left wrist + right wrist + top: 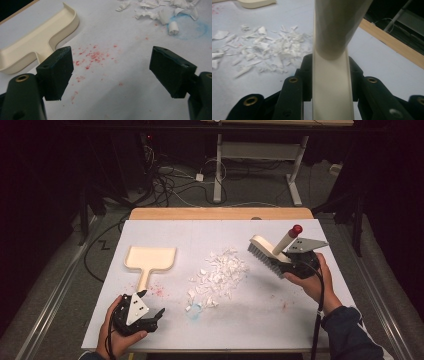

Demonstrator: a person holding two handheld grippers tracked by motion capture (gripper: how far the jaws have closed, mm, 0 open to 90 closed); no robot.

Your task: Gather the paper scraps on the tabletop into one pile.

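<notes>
On the table (280,320), the dustpan (150,259) lies at the left and the paper scraps (220,272) in the middle. The brush (270,254) is at the right, just beside the scraps. Specks (92,56) lie near the dustpan's handle.

Left hand (116,332): came in from the bottom edge at the near left, fingers wrapped round the gripper body.
Left gripper (152,306): pointed forward and to the right, low over the table; jaws stood wide apart with nothing between them.
Right hand (311,280): sat at the far right of the table, forearm in a dark sleeve (350,335) rising from the bottom right corner.
Right gripper (286,265): aimed leftward, jaws clamped tight on either side of what it held.
Cable (318,320): trailed down along the right forearm.
</notes>
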